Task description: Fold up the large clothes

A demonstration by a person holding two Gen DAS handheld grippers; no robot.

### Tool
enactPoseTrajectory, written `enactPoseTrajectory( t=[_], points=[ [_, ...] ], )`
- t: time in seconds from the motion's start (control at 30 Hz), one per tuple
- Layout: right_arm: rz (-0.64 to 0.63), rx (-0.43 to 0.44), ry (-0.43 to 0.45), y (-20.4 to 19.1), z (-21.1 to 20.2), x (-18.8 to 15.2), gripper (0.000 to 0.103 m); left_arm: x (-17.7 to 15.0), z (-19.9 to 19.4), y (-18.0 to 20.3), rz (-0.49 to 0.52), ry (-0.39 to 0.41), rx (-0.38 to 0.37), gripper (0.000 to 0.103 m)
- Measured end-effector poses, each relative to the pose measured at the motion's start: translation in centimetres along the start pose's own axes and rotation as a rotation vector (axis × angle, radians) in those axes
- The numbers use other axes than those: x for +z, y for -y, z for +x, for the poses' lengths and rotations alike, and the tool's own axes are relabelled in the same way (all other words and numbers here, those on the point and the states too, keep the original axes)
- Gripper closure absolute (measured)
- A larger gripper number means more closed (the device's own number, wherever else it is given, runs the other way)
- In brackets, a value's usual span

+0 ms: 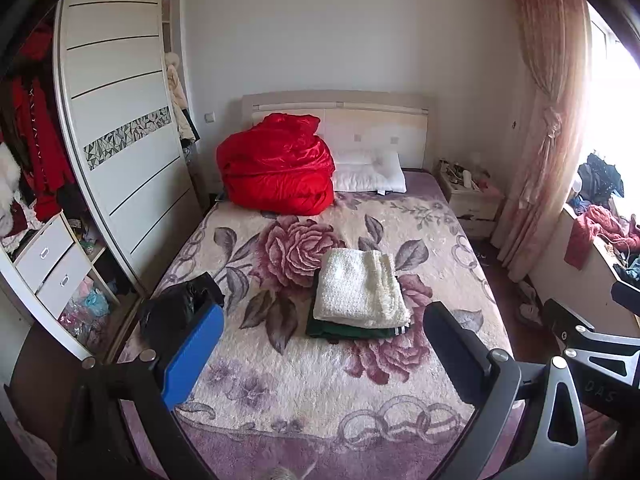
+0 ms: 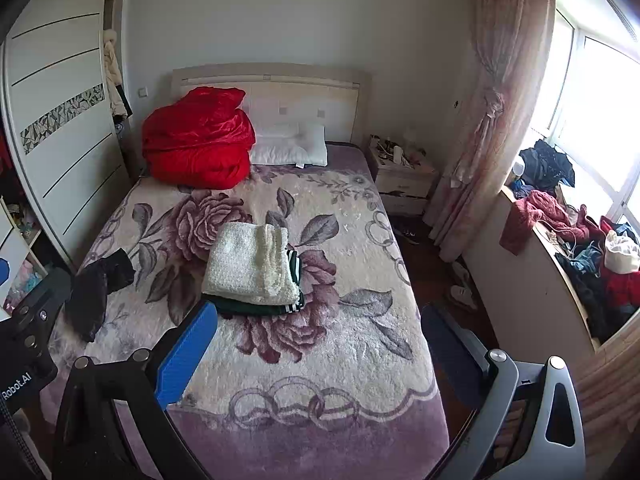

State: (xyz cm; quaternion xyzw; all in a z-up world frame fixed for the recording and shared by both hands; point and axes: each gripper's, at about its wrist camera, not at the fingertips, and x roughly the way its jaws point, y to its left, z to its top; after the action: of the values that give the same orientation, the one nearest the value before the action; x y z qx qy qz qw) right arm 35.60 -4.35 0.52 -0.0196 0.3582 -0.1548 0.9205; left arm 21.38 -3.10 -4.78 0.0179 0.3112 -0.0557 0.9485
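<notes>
Ahead of our released left gripper point(image 1: 320, 352) and right gripper point(image 2: 320, 344) sits a folded stack point(image 2: 252, 264); next we reach left for the black garment point(image 2: 100, 288).

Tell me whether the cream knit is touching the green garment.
Touching. The right wrist view shows the folded cream knit lying directly on the folded green garment, no gap.
</notes>
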Motion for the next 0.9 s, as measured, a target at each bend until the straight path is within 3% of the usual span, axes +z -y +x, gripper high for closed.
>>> enactPoseTrajectory(
  t=[0.9],
  points=[
    [-0.022,0.043,0.038,-0.3,-1.3,1.0,0.000,-0.1,-1.4,-0.5,-0.018,0.024,0.030,0.000]
  ],
)
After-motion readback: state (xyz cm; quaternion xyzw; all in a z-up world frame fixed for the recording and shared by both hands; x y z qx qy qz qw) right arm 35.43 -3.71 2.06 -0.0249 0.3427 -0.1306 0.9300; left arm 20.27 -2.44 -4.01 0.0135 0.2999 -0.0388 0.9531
